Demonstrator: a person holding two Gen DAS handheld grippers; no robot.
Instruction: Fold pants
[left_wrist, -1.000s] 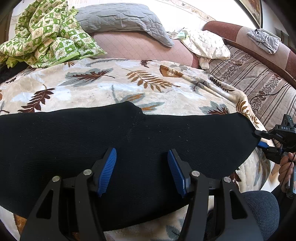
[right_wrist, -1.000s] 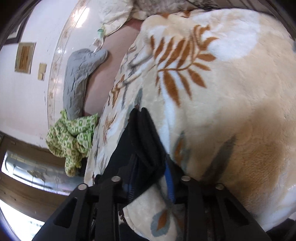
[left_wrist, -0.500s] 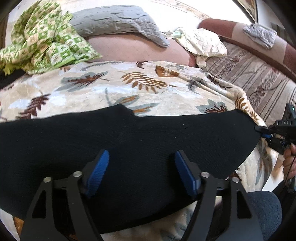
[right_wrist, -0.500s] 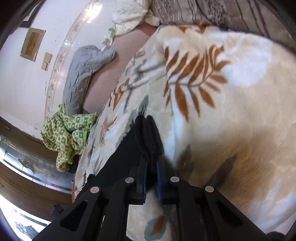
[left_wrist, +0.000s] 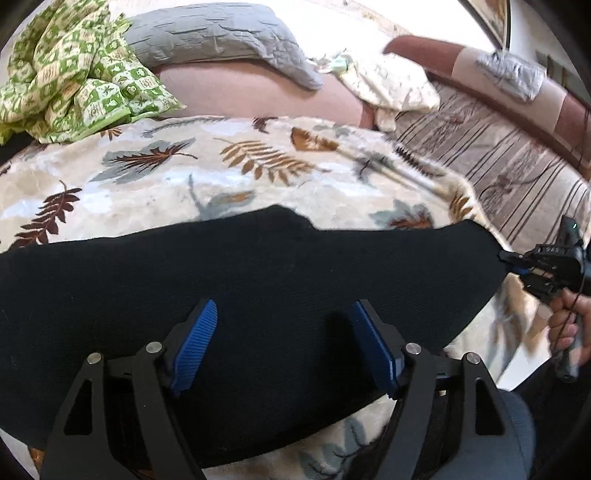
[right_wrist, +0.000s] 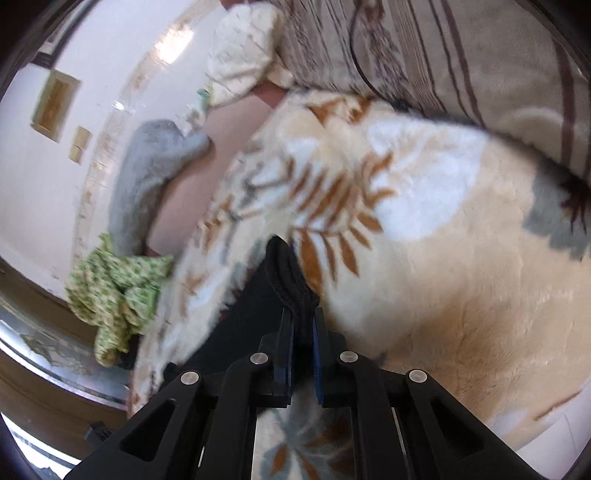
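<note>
Where the black knit pants (left_wrist: 258, 280) run off the frame's left edge, their end is cut off; they lie flat across a plush leaf-print blanket (left_wrist: 229, 173). The left gripper (left_wrist: 284, 347) hangs spread above them, its jaws having just widened with nothing between; the right gripper (right_wrist: 303, 332) pinches their bunched corner.

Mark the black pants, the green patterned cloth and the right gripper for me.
black pants (left_wrist: 258, 280): left wrist view, middle of the spread fabric.
green patterned cloth (left_wrist: 70, 70): left wrist view, centre of the bundle.
right gripper (right_wrist: 303, 325): right wrist view, between the fingertips.
</note>
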